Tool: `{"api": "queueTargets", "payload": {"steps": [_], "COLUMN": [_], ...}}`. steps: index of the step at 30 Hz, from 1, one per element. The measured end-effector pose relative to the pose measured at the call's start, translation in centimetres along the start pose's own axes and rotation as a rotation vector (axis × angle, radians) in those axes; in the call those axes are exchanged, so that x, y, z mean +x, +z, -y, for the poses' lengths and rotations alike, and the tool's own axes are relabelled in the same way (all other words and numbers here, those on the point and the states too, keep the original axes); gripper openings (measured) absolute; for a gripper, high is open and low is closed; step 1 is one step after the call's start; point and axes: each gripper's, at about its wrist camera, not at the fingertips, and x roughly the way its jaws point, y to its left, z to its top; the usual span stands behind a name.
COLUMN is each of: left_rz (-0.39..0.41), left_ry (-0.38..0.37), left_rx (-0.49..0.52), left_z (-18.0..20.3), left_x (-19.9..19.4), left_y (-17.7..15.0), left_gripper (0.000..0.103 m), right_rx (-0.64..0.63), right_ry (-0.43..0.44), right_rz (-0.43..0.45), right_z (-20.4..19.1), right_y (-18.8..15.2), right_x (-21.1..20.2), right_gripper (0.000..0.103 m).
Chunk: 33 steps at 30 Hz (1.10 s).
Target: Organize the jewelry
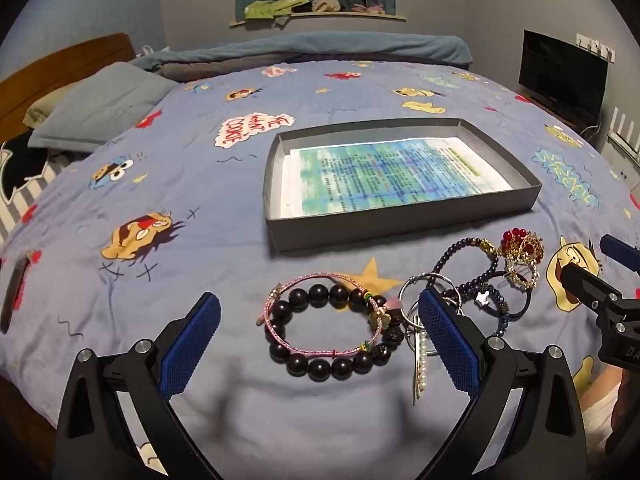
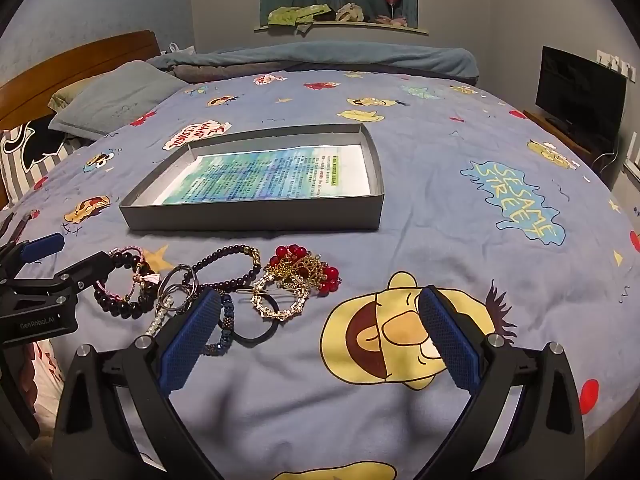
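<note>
Jewelry lies in a loose heap on the blue bedspread. A dark bead bracelet (image 1: pixel 332 332) with a pink cord bracelet (image 1: pixel 320 312) over it sits between the wide fingers of my left gripper (image 1: pixel 320 312), which is open above it. To its right are silver rings (image 1: pixel 420 292), a pearl hair clip (image 1: pixel 418 364), a dark bead strand (image 1: pixel 464 256) and a gold and red ornament (image 1: pixel 522 252). My right gripper (image 2: pixel 320 308) is open over bare bedspread, right of the gold ornament (image 2: pixel 296 276) and a black hair tie (image 2: pixel 256 328). A grey shallow box (image 1: pixel 400 216) lined with printed paper lies beyond.
Pillows (image 1: pixel 100 104) and a wooden headboard (image 1: pixel 60 60) are at the left, a folded blanket (image 1: pixel 320 48) at the far side. A dark screen (image 1: pixel 564 72) stands at the right. The right gripper's body (image 1: pixel 600 292) shows at the left wrist view's right edge.
</note>
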Motion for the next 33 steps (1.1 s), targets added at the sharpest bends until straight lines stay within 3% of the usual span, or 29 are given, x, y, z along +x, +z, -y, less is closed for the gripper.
{"api": "queueTargets", "payload": {"steps": [33], "left_rz": [-0.005], "left_ry": [0.001], "left_rx": [0.004], "left_z": [-0.12], "left_x": [0.3], "left_y": [-0.19], "left_gripper": [0.098], "right_rx": [0.001], "right_ry": [0.002], "right_rz": [-0.004], "right_z": [0.0], "right_y": [-0.11], "right_x": [0.02], "right_gripper": [0.098]}}
